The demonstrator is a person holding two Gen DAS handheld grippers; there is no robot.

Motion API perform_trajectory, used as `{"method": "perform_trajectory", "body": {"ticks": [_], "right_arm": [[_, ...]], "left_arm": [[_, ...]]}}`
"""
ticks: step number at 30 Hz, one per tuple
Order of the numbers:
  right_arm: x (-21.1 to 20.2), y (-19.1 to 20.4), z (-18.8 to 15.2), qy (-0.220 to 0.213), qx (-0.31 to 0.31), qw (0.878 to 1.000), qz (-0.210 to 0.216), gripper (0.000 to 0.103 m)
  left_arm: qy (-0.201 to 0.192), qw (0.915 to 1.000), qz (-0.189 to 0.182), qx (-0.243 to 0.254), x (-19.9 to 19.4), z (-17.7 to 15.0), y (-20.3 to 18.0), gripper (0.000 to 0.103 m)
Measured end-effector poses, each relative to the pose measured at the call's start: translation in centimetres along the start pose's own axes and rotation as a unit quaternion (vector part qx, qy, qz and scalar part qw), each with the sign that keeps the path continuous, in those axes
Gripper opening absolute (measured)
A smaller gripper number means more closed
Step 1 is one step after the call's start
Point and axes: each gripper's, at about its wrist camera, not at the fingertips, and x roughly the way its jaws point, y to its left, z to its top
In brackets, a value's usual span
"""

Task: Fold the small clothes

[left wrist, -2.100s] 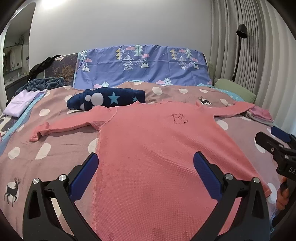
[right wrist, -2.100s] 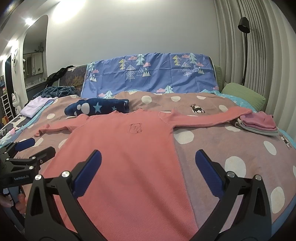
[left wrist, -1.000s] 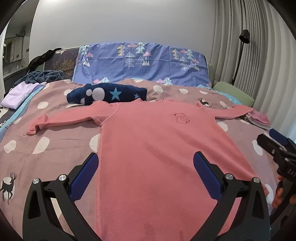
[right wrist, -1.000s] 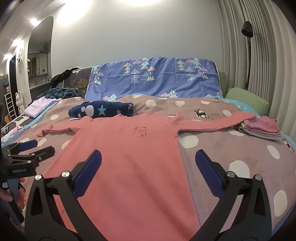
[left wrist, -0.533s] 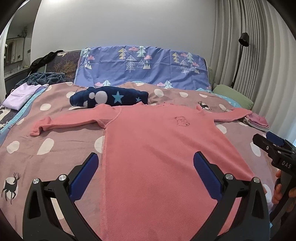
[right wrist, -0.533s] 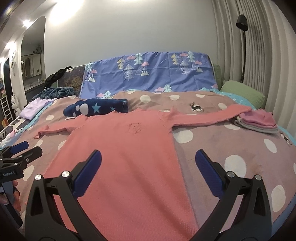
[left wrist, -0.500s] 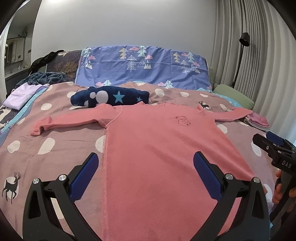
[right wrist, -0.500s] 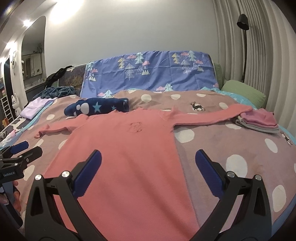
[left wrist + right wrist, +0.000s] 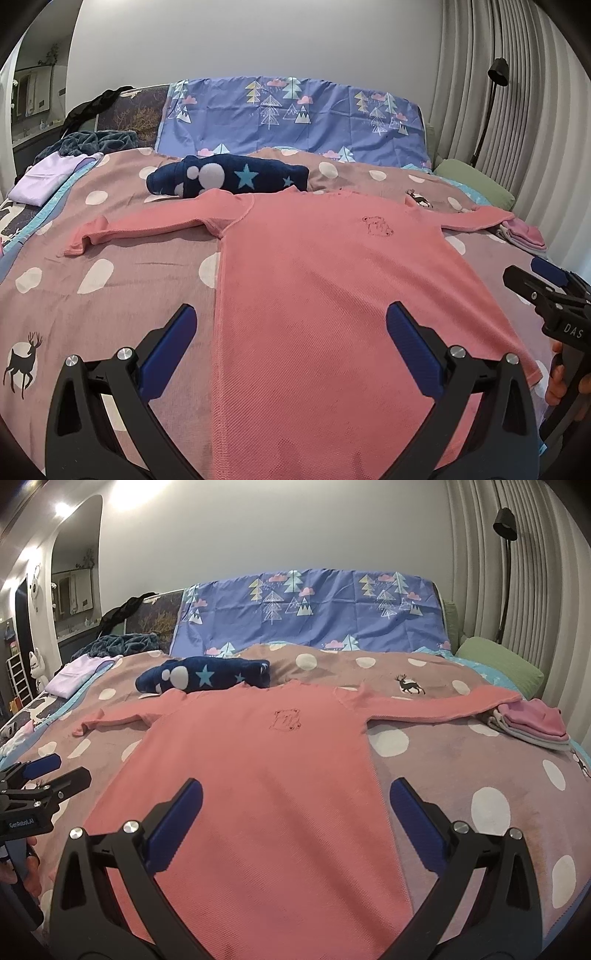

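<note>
The left gripper [image 9: 290, 345] occupies the bottom of the left wrist view. Its jaws stand wide apart and hold nothing; the blue pads [image 9: 168, 350] hang above the lower hem area of the shirt. The right gripper [image 9: 295, 825] occupies the bottom of the right wrist view. Its jaws are likewise spread wide and empty, with the shirt's right edge between them.

The pink long-sleeved shirt [image 9: 325, 295] lies flat, front up, in the centre of both frames on the spotted blanket [image 9: 122, 288]. Both sleeves extend outward to left and right. A small outline emblem [image 9: 377, 226] shows on the chest.

At the right edge of the left wrist view, the right gripper appears from the side, held by a hand [image 9: 557, 384]. At the left edge of the right wrist view, the left gripper appears in the same manner.

Beyond the collar, a dark blue garment with stars [image 9: 229, 179] lies folded, just touching the shirt's shoulder. At the right of the frame, a folded pink stack [image 9: 532, 720] sits at the tip of the right sleeve. At the upper left, a lilac garment [image 9: 48, 177] lies near the bed edge. A blue cover with tree print [image 9: 295, 114] stands at the head of the bed, and a green pillow [image 9: 498, 661] lies at the upper right.
</note>
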Motion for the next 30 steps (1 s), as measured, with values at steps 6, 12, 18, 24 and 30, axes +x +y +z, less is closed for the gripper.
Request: {"method": "perform_trajectory", "body": {"ticks": [6,12,18,24,30], "right_arm": [[0.3,0.1,-0.2,0.005,0.000,1.000,0.003,0.101],[0.9,0.3,-0.3,0.016,0.000,1.000,0.004,0.101],[1.1,0.4,-0.4,0.021,0.002,1.000,0.008,0.101],[1.7,0.9,-0.5,0.027,-0.011,1.000,0.012,0.101],[2.6,1.3,-0.5,0.039,-0.020,0.999,0.012,0.101]], "left_arm": [[0.007,1.0000,0.003,0.000,0.2,-0.2,0.1,0.102],[0.011,0.9999,0.008,-0.001,0.2,-0.4,0.1,0.102],[0.014,0.9998,0.011,-0.003,0.4,-0.4,0.4,0.102],[0.017,0.9998,0.011,-0.006,0.8,-0.4,0.8,0.102],[0.010,0.9965,-0.002,-0.083,1.5,0.4,4.3,0.094]]}}
